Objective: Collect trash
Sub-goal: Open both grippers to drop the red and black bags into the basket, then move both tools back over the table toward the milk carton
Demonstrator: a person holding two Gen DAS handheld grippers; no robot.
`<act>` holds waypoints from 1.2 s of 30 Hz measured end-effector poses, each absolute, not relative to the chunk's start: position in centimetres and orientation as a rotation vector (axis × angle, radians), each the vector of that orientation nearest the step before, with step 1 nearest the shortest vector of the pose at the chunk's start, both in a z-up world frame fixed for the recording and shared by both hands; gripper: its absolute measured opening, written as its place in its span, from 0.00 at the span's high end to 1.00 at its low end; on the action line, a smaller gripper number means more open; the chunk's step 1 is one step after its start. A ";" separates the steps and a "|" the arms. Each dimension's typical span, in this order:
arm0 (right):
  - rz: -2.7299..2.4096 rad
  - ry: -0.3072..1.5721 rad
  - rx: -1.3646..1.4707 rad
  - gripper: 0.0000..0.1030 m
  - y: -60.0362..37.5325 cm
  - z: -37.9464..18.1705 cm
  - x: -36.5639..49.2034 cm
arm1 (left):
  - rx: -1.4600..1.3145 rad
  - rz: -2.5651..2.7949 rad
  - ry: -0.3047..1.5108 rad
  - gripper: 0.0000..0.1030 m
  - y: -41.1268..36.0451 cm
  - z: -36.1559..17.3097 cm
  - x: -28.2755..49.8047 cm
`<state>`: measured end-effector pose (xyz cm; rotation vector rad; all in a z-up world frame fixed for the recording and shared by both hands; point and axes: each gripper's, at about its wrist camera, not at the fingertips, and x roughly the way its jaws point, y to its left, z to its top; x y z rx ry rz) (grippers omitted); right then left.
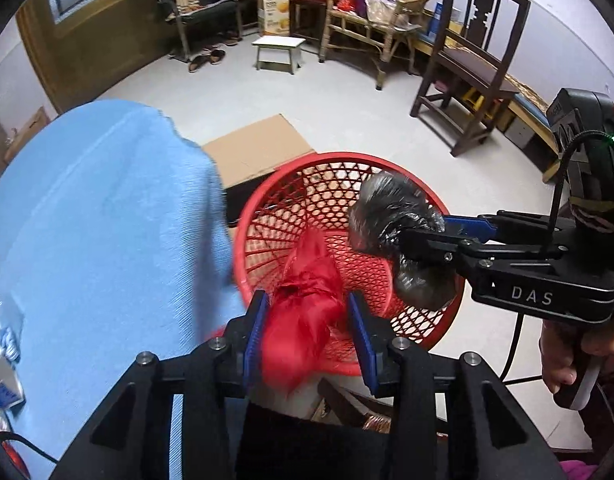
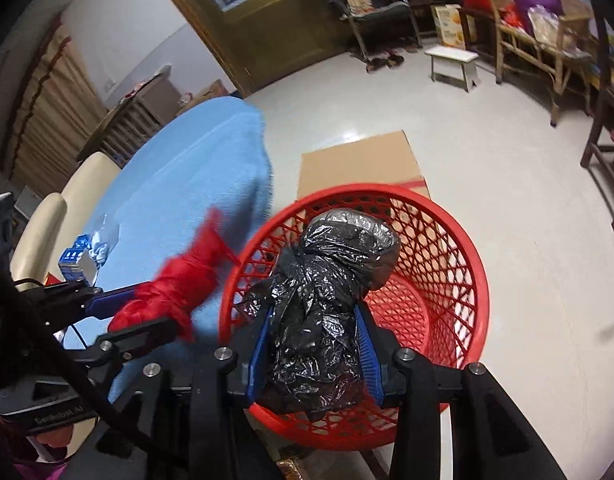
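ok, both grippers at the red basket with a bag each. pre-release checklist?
1. Left gripper has the red bag between its pads: ok.
2. Right gripper has the black bag between its pads: ok.
3. Black bag over the red basket opening: ok.
4. Red bag over the opening: cannot tell; the views disagree.
5. Basket upright: ok.
6. Pads pressing on the bags: cannot tell.

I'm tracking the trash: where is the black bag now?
In both wrist views, the black bag sits between the right gripper fingers, over the red basket.
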<state>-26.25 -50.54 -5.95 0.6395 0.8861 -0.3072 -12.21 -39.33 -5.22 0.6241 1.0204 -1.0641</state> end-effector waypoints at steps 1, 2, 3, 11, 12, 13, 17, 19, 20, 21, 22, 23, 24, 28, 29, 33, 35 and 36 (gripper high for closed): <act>-0.309 0.890 0.649 0.53 -50.7 -6.1 -26.4 | 0.623 -1.073 1.028 0.54 -39.7 -5.4 -12.3; -0.310 0.892 0.657 0.49 -51.0 -6.2 -26.6 | 0.619 -1.079 1.028 0.46 -40.0 -5.5 -12.4; -0.311 0.890 0.669 0.46 -51.2 -6.3 -26.7 | 0.614 -1.082 1.021 0.42 -40.1 -5.5 -12.4; -0.414 0.804 0.724 0.46 -53.7 -5.3 -28.5 | 0.577 -1.035 0.984 0.42 -37.4 -4.1 -11.5; -0.442 0.791 0.741 0.46 -54.3 -5.3 -28.8 | 0.564 -1.027 0.982 0.42 -36.7 -3.9 -11.2; -0.493 0.776 0.765 0.44 -55.1 -5.4 -29.3 | 0.548 -1.009 0.973 0.42 -35.6 -3.6 -11.0; -0.604 0.758 0.845 0.42 -57.6 -6.5 -30.1 | 0.516 -0.951 0.930 0.42 -32.7 -2.4 -10.8; -0.619 0.767 0.879 0.42 -58.4 -7.3 -30.2 | 0.495 -0.920 0.906 0.41 -31.0 -1.8 -10.4; -0.634 0.777 0.886 0.42 -58.7 -7.8 -30.2 | 0.481 -0.906 0.903 0.41 -30.2 -1.5 -10.2; -0.643 0.784 0.885 0.42 -58.9 -7.9 -30.1 | 0.462 -0.893 0.903 0.41 -29.5 -1.3 -9.9; -0.655 0.792 0.878 0.42 -59.0 -8.2 -30.0 | 0.431 -0.874 0.904 0.41 -28.5 -0.9 -9.5; -0.661 0.798 0.870 0.42 -59.1 -8.4 -29.9 | 0.410 -0.861 0.903 0.41 -27.7 -0.5 -9.2; -0.665 0.809 0.864 0.42 -59.2 -8.6 -29.8 | 0.388 -0.846 0.900 0.41 -26.9 -0.3 -8.9; -0.653 0.857 0.855 0.42 -59.0 -9.4 -29.1 | 0.315 -0.784 0.888 0.41 -24.0 0.6 -7.7; -0.651 0.864 0.849 0.41 -58.8 -9.6 -28.9 | 0.306 -0.775 0.889 0.41 -23.5 0.7 -7.5; -0.648 0.885 0.813 0.40 -57.9 -9.7 -28.1 | 0.259 -0.731 0.901 0.41 -21.6 0.6 -7.0; -0.631 0.891 0.821 0.40 -57.6 -9.9 -27.8 | 0.243 -0.716 0.910 0.41 -20.9 0.3 -6.8; -0.625 0.897 0.815 0.40 -57.3 -9.9 -27.7 | 0.236 -0.709 0.912 0.41 -20.7 0.3 -6.7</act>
